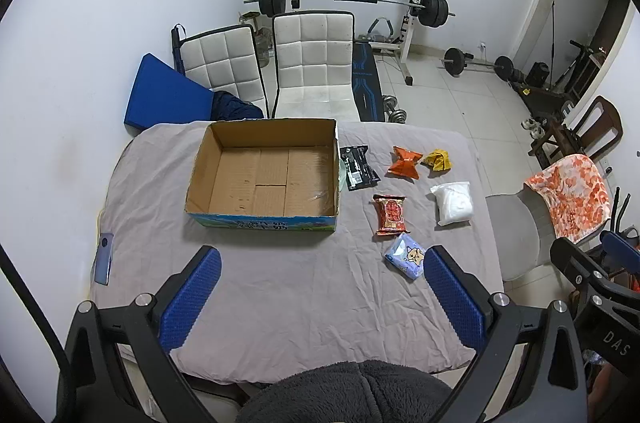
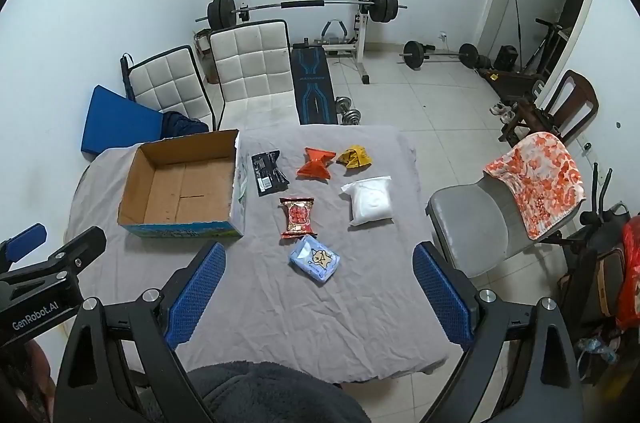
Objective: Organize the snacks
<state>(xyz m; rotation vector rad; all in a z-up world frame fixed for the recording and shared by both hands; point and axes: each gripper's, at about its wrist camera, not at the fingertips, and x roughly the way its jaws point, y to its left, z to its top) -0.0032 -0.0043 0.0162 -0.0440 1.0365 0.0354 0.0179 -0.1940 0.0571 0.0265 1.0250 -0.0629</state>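
Lying loose on the grey cloth that covers the worktop are six snack packs: a black pack touching the box's right wall, an orange pack and a yellow pack toward the far edge, a white bag near the right edge, a red pack in the middle, and a pale blue pack nearest the front. The cardboard box stands on the left half, its top open, nothing inside, bare corrugated board within and a printed blue-green band along its front wall. Most of the packs are glossy and crinkled; the white bag looks soft and puffy. The cloth is creased all over and hangs off the edges. A wide bare stretch of cloth runs along the front edge. The left gripper hangs above that stretch, jaws spread wide and holding nothing. The right gripper hangs beside it, jaws also wide apart and holding nothing, the blue pack lying on the cloth beyond them. Their pads are blue and ribbed.
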